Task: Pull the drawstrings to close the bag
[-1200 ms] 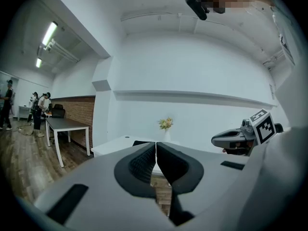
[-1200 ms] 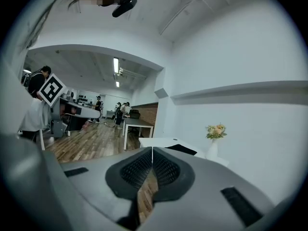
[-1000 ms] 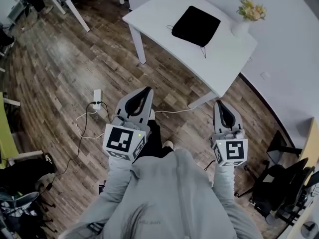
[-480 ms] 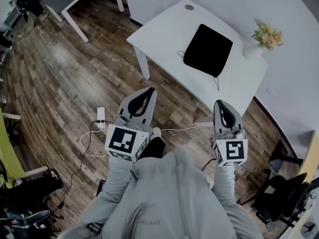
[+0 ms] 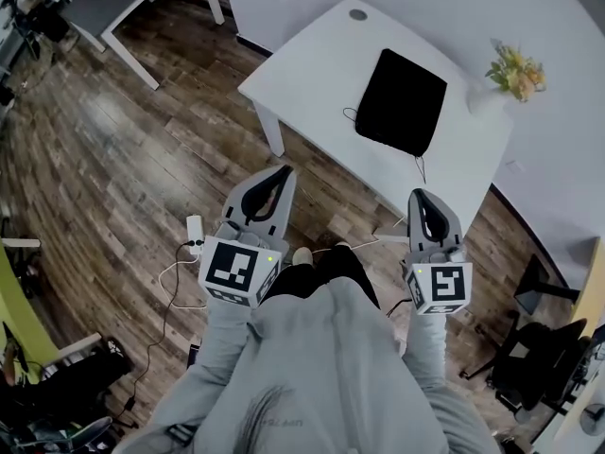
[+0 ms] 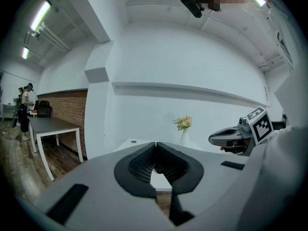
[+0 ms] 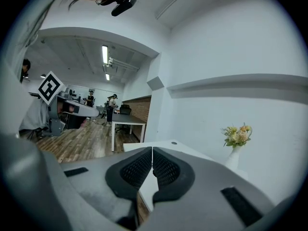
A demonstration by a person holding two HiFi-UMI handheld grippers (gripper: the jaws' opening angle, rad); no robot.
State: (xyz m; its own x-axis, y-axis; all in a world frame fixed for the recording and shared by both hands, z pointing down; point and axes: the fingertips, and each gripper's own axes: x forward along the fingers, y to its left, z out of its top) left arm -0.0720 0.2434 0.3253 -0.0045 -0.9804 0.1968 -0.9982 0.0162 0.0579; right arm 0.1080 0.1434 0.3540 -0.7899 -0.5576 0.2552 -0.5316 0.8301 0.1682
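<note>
A flat black drawstring bag (image 5: 401, 101) lies on the white table (image 5: 312, 60) ahead in the head view, a thin cord trailing off its near right corner toward the table edge. My left gripper (image 5: 282, 172) hangs over the wooden floor, short of the table's near left corner, jaws shut and empty. My right gripper (image 5: 420, 197) is level with it near the table's front edge, also shut with nothing in it. In the left gripper view the jaws (image 6: 155, 143) meet in front of the table top. The right gripper's jaws (image 7: 152, 148) meet the same way.
A white vase of flowers (image 5: 510, 69) stands at the table's far right corner, seen also as the vase (image 6: 183, 126) and the vase (image 7: 237, 141). A white power strip (image 5: 195, 230) and cables lie on the floor at left. Another table (image 7: 127, 124) and people stand far off. Black chairs (image 5: 529, 367) sit at right.
Both grippers have advanced toward the white table, still shut. The table and the black bag now sit nearer and lower in the head view.
</note>
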